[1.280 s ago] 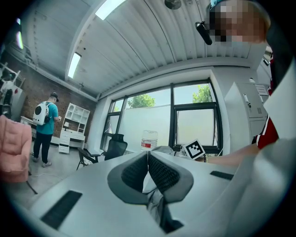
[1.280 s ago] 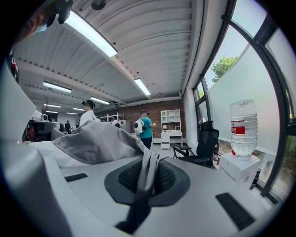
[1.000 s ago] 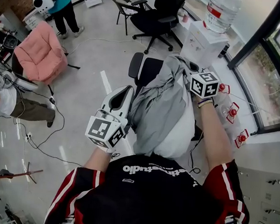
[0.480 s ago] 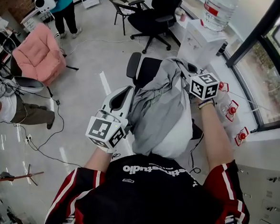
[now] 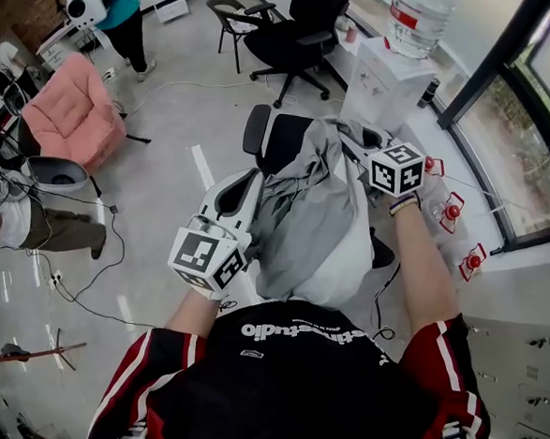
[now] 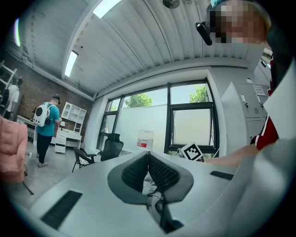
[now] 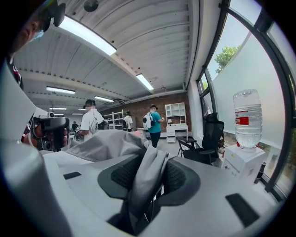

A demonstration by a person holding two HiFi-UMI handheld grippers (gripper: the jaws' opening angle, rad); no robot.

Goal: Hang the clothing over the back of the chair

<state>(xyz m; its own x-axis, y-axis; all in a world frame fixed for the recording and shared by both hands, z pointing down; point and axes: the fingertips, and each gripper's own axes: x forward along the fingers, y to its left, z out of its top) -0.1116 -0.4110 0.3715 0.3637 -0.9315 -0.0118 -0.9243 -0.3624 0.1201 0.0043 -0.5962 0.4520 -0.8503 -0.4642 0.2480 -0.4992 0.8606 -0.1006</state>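
Observation:
A grey and white garment (image 5: 313,217) lies draped over the black chair's back (image 5: 279,141), hiding most of the chair. My left gripper (image 5: 251,180) is at the garment's left edge. Its pads meet at the tips in the left gripper view, with a bit of pale cloth (image 6: 147,185) pinched lower down. My right gripper (image 5: 363,141) is at the top right of the garment, near the chair's top. Its jaws are opening: a fold of grey cloth (image 7: 147,178) still lies loosely between the spread pads (image 7: 178,178).
A second black office chair (image 5: 297,37) stands beyond. A white water dispenser with a big bottle (image 5: 398,72) stands by the window. A pink armchair (image 5: 71,115) is at far left, with cables (image 5: 94,258) on the floor. A person in teal (image 5: 121,6) stands at the back.
The garment stays draped over the chair back. My right gripper has shifted slightly beside the chair's top. The left gripper has not moved.

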